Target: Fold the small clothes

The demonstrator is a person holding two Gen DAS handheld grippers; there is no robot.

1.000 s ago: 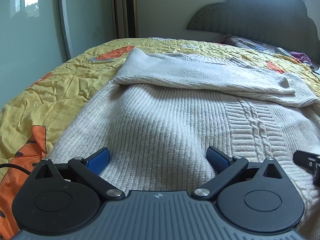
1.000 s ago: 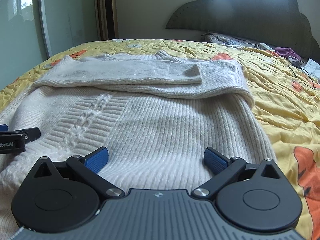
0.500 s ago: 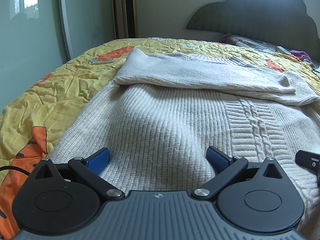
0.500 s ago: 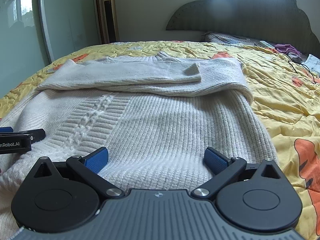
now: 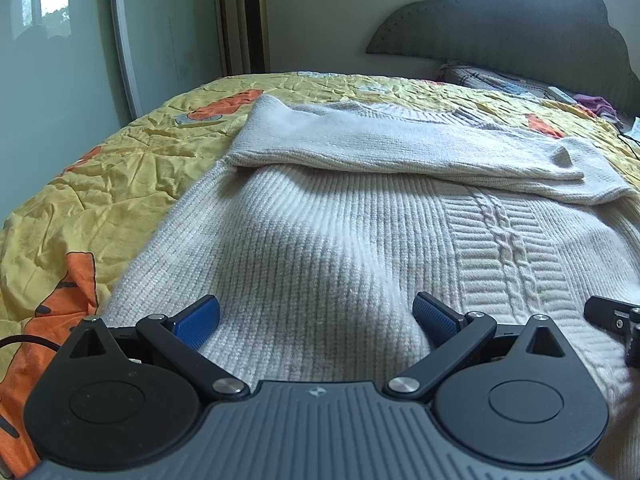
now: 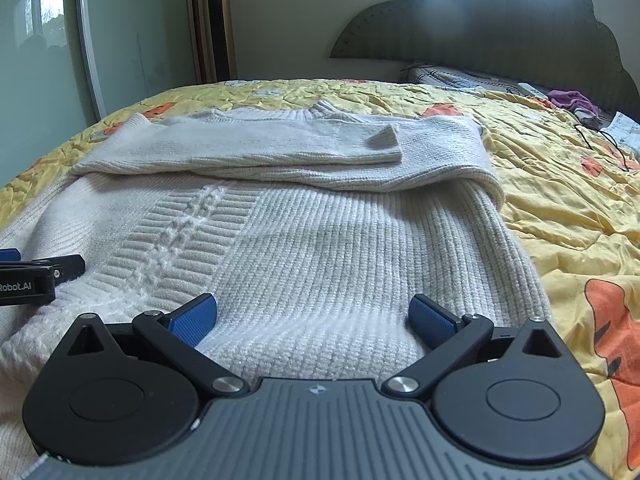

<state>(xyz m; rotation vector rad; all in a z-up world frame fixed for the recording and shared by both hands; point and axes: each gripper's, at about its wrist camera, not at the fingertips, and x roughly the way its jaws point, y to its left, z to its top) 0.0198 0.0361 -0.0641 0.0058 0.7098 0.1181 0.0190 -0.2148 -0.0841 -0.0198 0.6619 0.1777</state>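
Note:
A cream knitted sweater [image 5: 360, 240] lies flat on the bed, hem toward me, both sleeves folded across its chest at the far end. It also shows in the right wrist view [image 6: 320, 248]. My left gripper [image 5: 316, 316] is open with its blue pads [image 5: 198, 320] spread over the hem's left part. My right gripper [image 6: 312, 316] is open over the hem's right part, and its tip shows at the right edge of the left wrist view [image 5: 612, 320]. The left gripper's tip shows at the left edge of the right wrist view [image 6: 36, 276].
A yellow quilt with orange prints [image 5: 100, 184] covers the bed [image 6: 560, 200]. A dark headboard [image 6: 500, 32] stands at the far end, with pillows and purple cloth [image 6: 572, 100] below it. A tower fan [image 5: 250, 20] and glass door [image 5: 60, 60] stand at the left.
Both grippers have risen and drawn back slightly over the hem, so more of the room shows. Both stay open. The sweater has not moved.

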